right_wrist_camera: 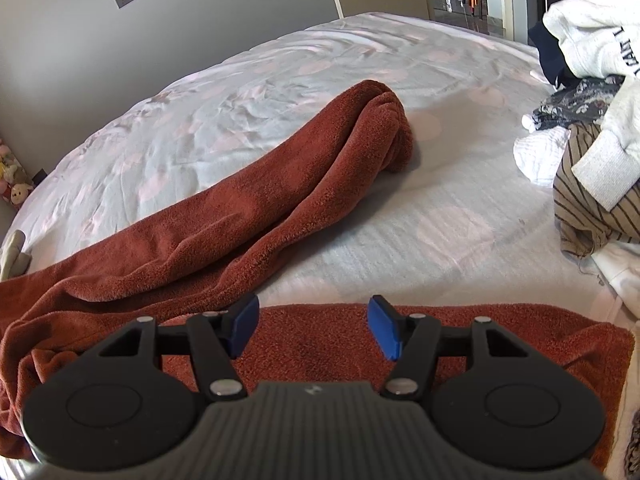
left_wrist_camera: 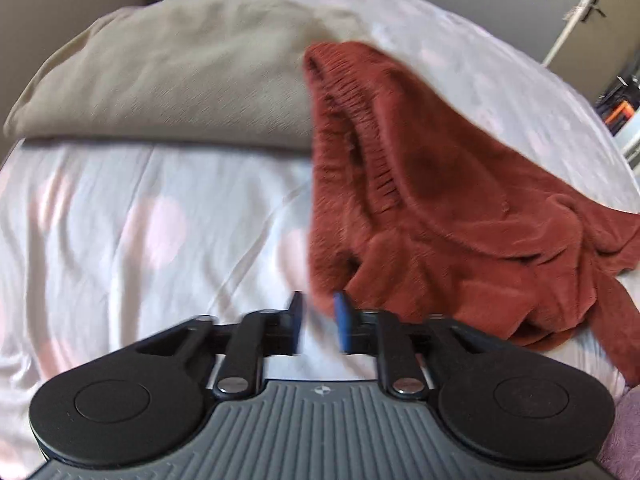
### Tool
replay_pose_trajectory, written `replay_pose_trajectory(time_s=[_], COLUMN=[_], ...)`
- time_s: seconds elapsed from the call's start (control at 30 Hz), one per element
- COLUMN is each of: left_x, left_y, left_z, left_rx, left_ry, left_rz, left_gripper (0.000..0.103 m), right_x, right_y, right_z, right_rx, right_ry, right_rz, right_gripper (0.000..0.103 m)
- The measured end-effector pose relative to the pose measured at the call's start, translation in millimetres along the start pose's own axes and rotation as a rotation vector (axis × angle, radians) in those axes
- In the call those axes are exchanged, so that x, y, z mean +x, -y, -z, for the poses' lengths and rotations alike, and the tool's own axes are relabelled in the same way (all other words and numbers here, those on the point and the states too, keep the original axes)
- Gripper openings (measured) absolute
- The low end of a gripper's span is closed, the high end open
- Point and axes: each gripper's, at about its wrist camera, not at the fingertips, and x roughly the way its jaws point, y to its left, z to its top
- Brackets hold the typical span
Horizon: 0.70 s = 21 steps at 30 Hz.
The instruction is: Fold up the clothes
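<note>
Nearest my right gripper point(right_wrist_camera: 312, 328) is a flat stretch of the rust fleece garment point(right_wrist_camera: 256, 208), lying directly beneath the spread blue pads point(right_wrist_camera: 244, 322); the jaws stand wide apart and hold nothing. From there the garment runs across the bed point(right_wrist_camera: 420, 200) as a long rumpled tube, apparently a leg or sleeve, ending in a bunched cuff well out on the sheet. On the left wrist view, my left gripper point(left_wrist_camera: 319, 326) shows its pads close together with a narrow gap; the picture is blurred there, and fleece hangs at the right-hand pad, so I cannot tell whether any cloth is pinched. That view shows the ribbed waistband or hem point(left_wrist_camera: 360, 148) of the garment raised in a loose fold, with a beige pillow point(left_wrist_camera: 160, 76) beyond it. I judge the fabric to be soft, thick, limp and fairly light: it will drape and sag from any hold, will not keep a crease readily, and its pile should grip the pads rather than slip. The sound holds, in my assessment, are the ribbed band and the flat edge under the right gripper, where a pinch takes one defined layer; the bunched middle risks catching several layers or the sheet. A pile of other clothes point(right_wrist_camera: 596, 92) sits well apart at the right.
</note>
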Motion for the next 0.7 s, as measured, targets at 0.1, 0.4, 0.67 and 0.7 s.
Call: replay_pose_trajectory(time_s=[0.1,0.4,0.67,0.7], left_x=[11.1,76.3,75.2,76.0], left_y=[21.8,39.7,27.4,27.4], left_z=[-11.4,-3.0,7.4,7.8], left_rx=[0.079,0.141,0.096,0.094], left_ry=[0.028,-0.126,-0.114,-0.113], left_rz=[0.012,0.002,0.032,0.03], left_gripper=[0.059,0.061,0.061,0.06], right_x=[-1.4,5.0,-8.1,-12.6], right_y=[-1.4,-3.2,52.4,62.3], right_z=[1.3,0.3,-31.4,-36.1], right_rx=[-0.017,-0.031,0.114,0.104], right_ry=[0.012,-0.015,-0.067,-0.06], right_rz=[0.007,0.008,0.027,0.058], right_gripper=[0.067,0.068,0.069,0.069])
